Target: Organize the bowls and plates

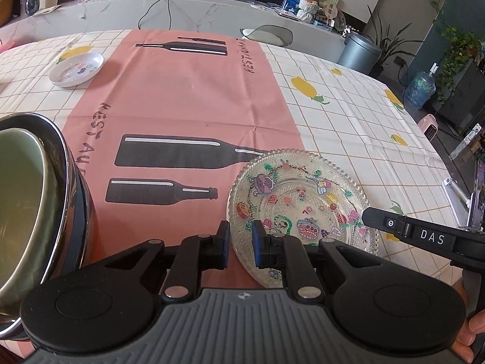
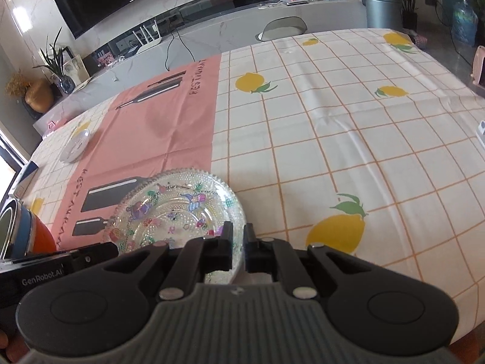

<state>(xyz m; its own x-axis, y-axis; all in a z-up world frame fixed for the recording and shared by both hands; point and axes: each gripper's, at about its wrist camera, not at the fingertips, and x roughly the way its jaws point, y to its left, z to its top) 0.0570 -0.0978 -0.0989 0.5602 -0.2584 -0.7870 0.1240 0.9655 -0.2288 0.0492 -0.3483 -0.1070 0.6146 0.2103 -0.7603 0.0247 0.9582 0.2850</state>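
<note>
A clear glass plate (image 1: 303,200) with cartoon stickers lies on the tablecloth; it also shows in the right wrist view (image 2: 175,209). My left gripper (image 1: 241,239) has its jaws on either side of the plate's left rim. My right gripper (image 2: 238,242) is narrowed on the plate's right rim. A small white plate (image 1: 77,69) sits far left on the table, also seen in the right wrist view (image 2: 74,147). Nested bowls (image 1: 33,200) stand close at the left, a green one inside a metal-rimmed one.
A pink cloth with bottle prints (image 1: 188,112) covers the table's middle over a lemon-checked tablecloth (image 2: 348,139). A chair back (image 1: 269,35) stands at the far edge. A counter with clutter, a bin and plants lie beyond.
</note>
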